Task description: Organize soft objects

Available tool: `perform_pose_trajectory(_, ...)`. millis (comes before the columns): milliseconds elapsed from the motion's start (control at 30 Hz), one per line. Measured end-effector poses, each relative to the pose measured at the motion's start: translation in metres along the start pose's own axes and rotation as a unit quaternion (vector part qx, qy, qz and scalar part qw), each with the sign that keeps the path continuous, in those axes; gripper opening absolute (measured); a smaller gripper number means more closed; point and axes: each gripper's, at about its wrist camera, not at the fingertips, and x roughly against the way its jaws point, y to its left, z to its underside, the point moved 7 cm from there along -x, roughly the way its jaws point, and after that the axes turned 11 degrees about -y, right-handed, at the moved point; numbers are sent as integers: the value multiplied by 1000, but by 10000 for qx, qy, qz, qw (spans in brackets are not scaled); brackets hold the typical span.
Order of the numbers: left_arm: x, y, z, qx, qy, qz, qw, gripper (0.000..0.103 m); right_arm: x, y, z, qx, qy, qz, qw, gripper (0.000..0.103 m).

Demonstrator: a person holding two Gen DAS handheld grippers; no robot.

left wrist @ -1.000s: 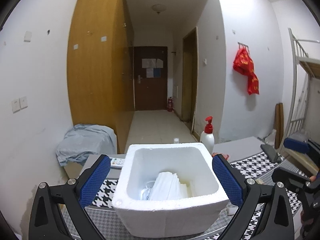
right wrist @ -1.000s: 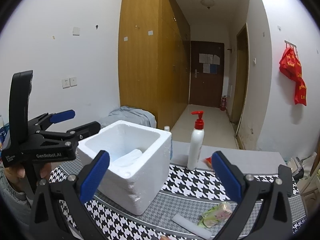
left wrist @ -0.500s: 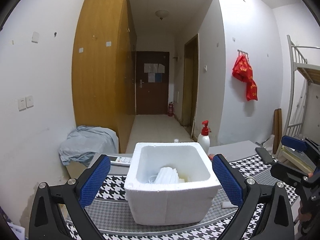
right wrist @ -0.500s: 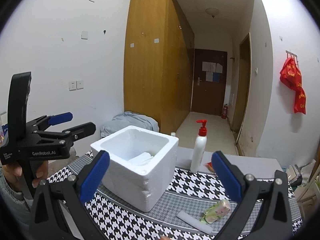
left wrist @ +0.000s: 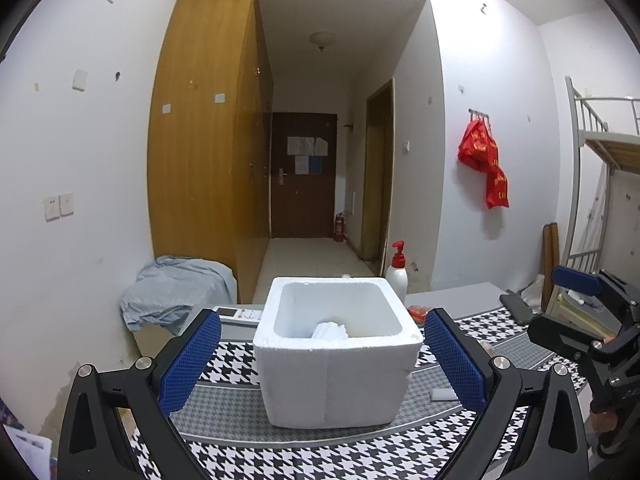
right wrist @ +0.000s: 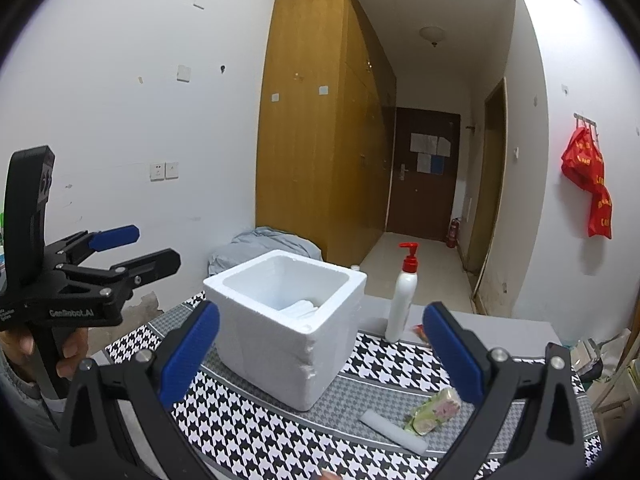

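Two claws hang over my houndstooth-covered desk (right wrist: 256, 416), both spread wide and holding nothing. My left claw (left wrist: 322, 364) frames the white foam box (left wrist: 336, 364), which stands upright on the desk with a folded white soft item (left wrist: 330, 330) lying inside on its floor. My right claw (right wrist: 320, 354) looks past the box's corner; near its right finger, on the desk, lie a green-wrapped soft packet (right wrist: 434, 410) and, just beside it, a white foam strip (right wrist: 394, 432). A pump bottle (right wrist: 402, 300) stands behind the box.
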Motion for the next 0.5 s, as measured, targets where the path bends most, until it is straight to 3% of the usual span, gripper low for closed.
perform_pose_trajectory(500,19,-4,31,57,-82,-93,9999,102,14,10,25,120,-47,-40,9999,103)
